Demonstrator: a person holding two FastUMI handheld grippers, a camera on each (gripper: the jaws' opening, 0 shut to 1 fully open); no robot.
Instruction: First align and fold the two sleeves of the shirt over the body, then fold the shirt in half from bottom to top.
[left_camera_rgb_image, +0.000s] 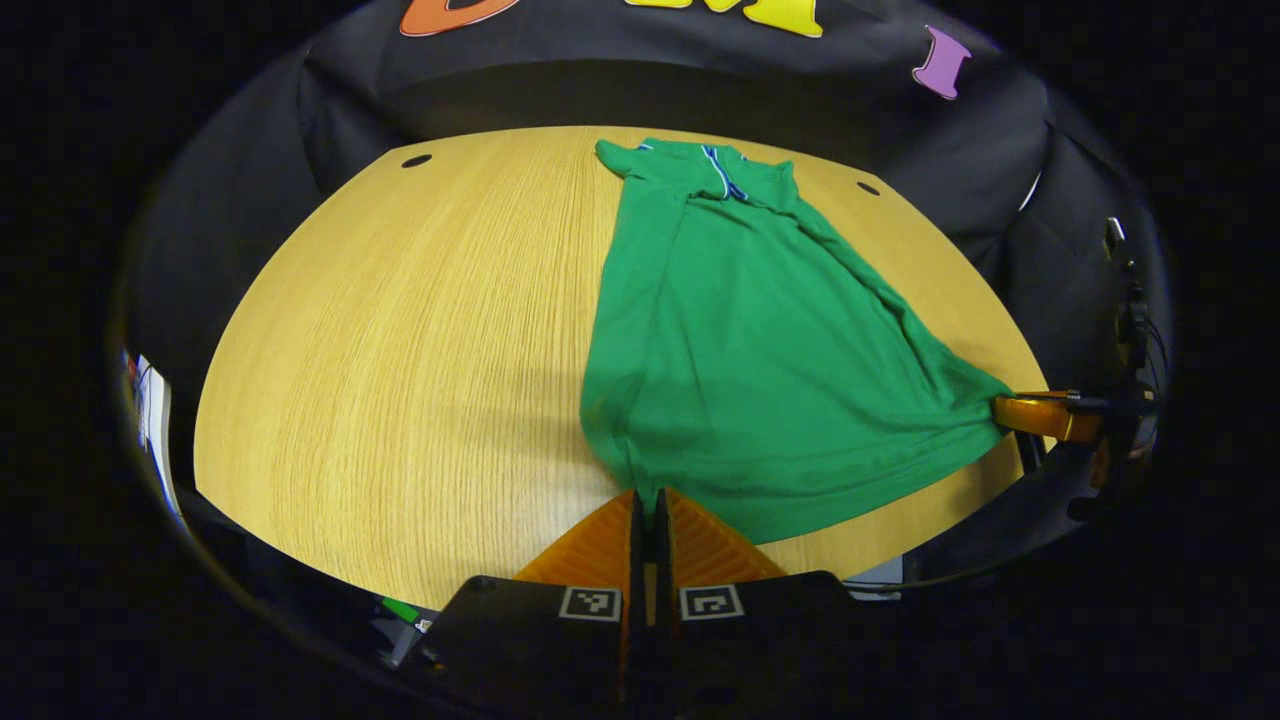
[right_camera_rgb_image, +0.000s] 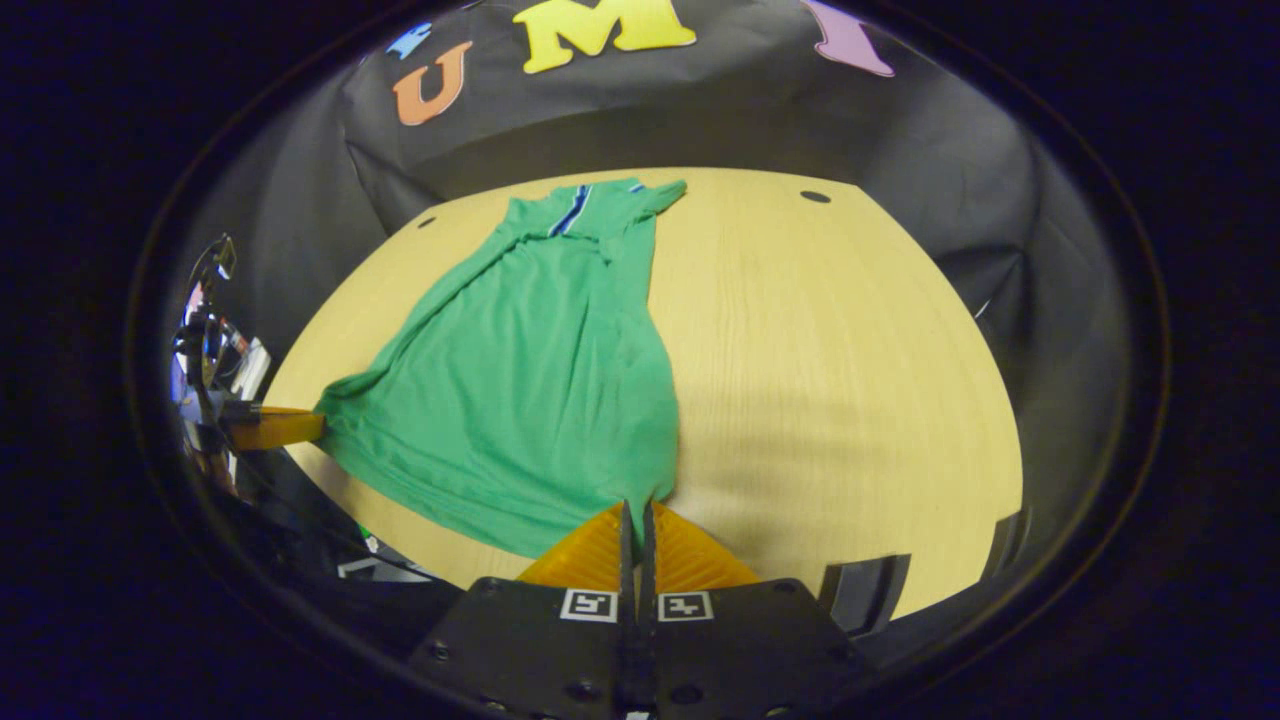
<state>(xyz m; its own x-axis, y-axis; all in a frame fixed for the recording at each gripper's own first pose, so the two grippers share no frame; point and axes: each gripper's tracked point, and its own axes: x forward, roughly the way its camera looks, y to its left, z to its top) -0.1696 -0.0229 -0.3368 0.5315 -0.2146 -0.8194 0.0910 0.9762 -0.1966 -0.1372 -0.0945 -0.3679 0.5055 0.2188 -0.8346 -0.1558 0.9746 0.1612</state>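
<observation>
Left gripper (left_camera_rgb_image: 648, 497) pinching shirt (left_camera_rgb_image: 740, 350) hem corner, right gripper (right_camera_rgb_image: 636, 507) pinching opposite corner, shirt on table (left_camera_rgb_image: 420, 350)

Shirt (left_camera_rgb_image: 740, 370) hem corners hidden between each hand-held gripper's fingers.

No readable text or labels anywhere.
</observation>
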